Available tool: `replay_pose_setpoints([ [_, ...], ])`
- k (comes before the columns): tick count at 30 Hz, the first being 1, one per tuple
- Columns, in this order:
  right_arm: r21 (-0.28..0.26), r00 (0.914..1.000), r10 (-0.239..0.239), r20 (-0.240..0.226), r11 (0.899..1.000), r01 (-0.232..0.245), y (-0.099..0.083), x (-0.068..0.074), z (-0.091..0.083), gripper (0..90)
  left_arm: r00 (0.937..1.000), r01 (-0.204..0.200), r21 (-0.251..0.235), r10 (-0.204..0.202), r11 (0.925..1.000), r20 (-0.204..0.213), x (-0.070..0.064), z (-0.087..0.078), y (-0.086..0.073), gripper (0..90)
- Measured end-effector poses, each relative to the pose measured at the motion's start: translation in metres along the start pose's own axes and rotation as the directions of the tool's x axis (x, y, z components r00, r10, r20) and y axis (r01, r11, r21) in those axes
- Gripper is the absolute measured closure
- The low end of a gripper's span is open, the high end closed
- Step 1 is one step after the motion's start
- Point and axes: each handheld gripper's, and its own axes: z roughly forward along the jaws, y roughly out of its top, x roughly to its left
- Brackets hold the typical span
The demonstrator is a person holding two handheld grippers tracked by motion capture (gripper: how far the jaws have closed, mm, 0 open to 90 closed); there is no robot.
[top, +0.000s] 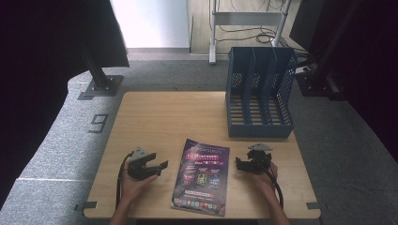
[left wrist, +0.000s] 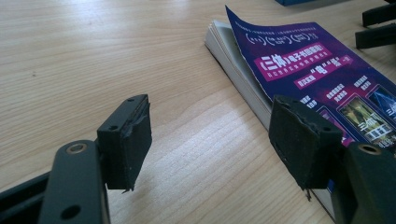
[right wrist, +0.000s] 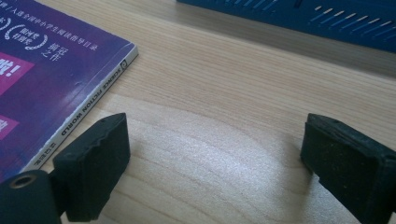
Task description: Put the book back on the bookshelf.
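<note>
Both grippers rest on the desk (top: pixel 155 112), fingers released: the left gripper (top: pixel 157 167) and right gripper (top: pixel 241 164) flank the magazine (top: pixel 202 176); a rack (top: pixel 259 93) stands beyond.

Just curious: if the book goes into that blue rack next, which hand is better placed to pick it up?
Probably the left gripper: its open fingers face the book's loose page edge, cover slightly lifted. The right gripper faces the spine.

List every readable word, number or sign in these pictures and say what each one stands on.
"SCIENCE FICTION WORLD": on the spine of the magazine, right gripper view.
"三体": in the pink band on the magazine's cover, left gripper view; the remaining cover print is too small or blurred to read.
"9": marked on the grey floor left of the table, high view.
</note>
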Motion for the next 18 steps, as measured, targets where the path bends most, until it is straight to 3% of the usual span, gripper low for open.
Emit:
replay_pose_setpoints([
  [18, -0.016, 0.9999, 0.015, -0.008, 1.000, -0.015, -0.0016, -0.0008, -0.0033, 13.4, 1.0000, 0.003, 0.003, -0.003, 1.0000, 0.006, -0.0028, -0.0041, 0.0034, 30.0],
])
